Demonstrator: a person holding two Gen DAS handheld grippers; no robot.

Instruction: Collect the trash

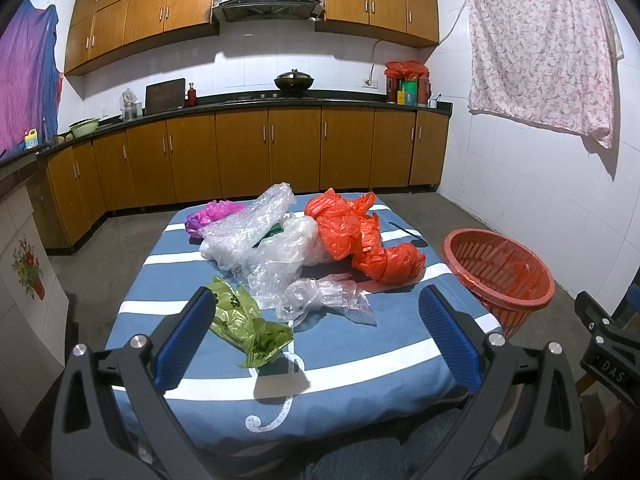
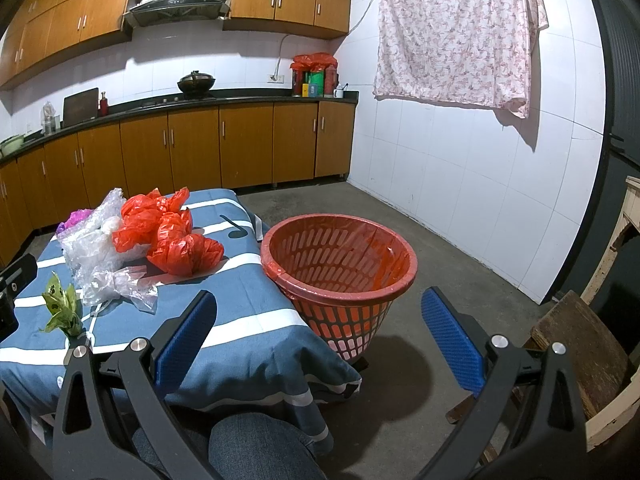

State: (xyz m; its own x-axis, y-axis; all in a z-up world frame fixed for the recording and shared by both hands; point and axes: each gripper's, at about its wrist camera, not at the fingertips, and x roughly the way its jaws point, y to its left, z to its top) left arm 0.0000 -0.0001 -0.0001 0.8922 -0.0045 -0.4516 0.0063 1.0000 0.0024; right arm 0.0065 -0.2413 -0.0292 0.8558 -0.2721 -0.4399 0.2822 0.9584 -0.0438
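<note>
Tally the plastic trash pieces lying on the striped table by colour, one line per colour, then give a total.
Green bag: 1
Orange-red bags: 2, as far as the heap shows
Purple bag: 1
Clear plastic pieces: about 3; they overlap, so the count is unsure
Total: about 7

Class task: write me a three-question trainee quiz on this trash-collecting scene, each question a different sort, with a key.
1. True or false: the left claw is shut on the green bag.
2. Where is the red basket? A on the table, B on the floor beside the table, C on the counter.
3. Fill in: the orange-red bags lie on a blue and white striped ____.

Key: 1 false, both claws, including the right claw, are open and empty. 2 B. 3 cloth.
</note>
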